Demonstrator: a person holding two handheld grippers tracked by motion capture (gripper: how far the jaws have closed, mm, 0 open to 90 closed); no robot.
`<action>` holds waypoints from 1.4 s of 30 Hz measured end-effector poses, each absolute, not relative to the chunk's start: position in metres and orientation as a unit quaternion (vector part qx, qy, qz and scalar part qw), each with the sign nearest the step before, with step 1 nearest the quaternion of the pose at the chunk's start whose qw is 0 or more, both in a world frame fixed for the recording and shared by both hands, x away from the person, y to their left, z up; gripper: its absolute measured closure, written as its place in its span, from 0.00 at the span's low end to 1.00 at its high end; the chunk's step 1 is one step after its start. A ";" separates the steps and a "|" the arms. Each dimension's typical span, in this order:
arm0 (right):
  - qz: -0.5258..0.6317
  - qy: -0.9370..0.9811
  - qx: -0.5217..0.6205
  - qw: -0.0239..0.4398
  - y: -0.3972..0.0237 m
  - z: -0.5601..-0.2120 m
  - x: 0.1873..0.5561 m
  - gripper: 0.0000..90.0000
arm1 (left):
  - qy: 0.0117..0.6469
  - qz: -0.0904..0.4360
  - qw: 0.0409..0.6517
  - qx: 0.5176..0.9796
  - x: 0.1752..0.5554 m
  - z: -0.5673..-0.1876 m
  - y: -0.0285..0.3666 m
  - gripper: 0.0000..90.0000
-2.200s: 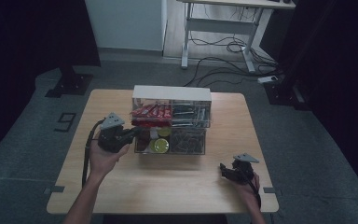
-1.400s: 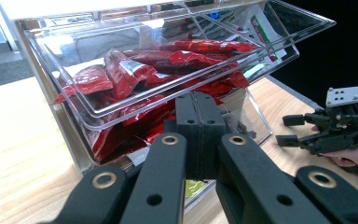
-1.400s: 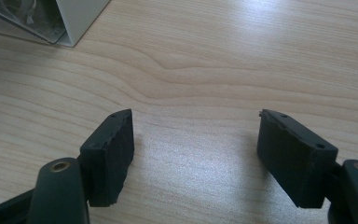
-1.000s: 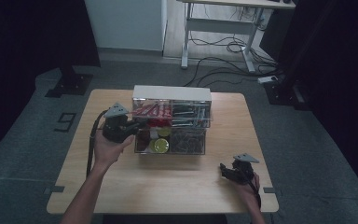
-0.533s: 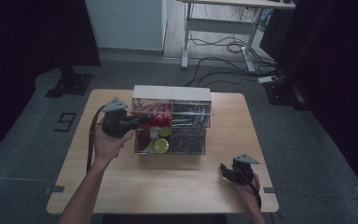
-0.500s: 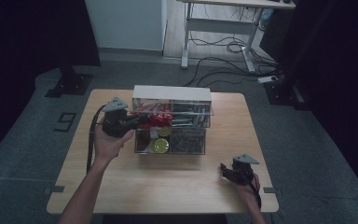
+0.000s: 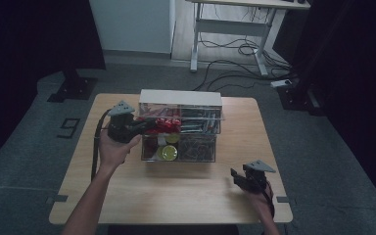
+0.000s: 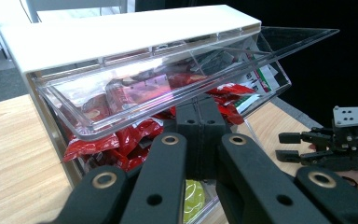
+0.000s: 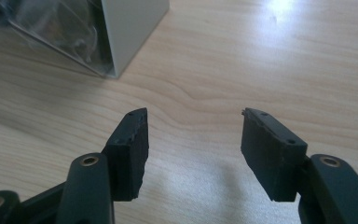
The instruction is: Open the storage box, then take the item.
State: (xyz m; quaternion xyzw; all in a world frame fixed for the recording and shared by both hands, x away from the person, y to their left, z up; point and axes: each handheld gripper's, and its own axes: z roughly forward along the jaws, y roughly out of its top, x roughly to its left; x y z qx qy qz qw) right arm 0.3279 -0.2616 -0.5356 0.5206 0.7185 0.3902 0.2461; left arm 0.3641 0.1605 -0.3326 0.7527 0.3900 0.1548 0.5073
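Nearest, at the wooden table (image 7: 176, 191)'s front right edge: right gripper (image 9: 193, 140), jaws spread wide over bare wood, nothing between. Broad open tabletop ahead and leftward. Farther, mid-table: clear tilt-out storage bins (image 7: 181, 129) under a white top. Left gripper (image 8: 199, 122), jaws pressed together, tips at the red packets (image 8: 121, 140) in the tilted upper-left bin. Packet print unreadable.

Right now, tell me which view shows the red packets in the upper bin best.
The left gripper view: the red packets sit close up behind the clear tilted bin front, just past the shut left claw. The high view shows them as a small red patch.
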 end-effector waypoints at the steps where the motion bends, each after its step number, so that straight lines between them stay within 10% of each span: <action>1: 0.393 0.717 0.521 0.245 -0.261 -0.534 0.328 0.46 | 0.390 0.155 0.507 0.753 0.364 -0.333 0.160 1.00; 42: 0.522 0.686 0.442 0.248 -0.225 -0.410 0.330 0.51 | 0.395 0.150 0.504 0.754 0.369 -0.328 0.157 1.00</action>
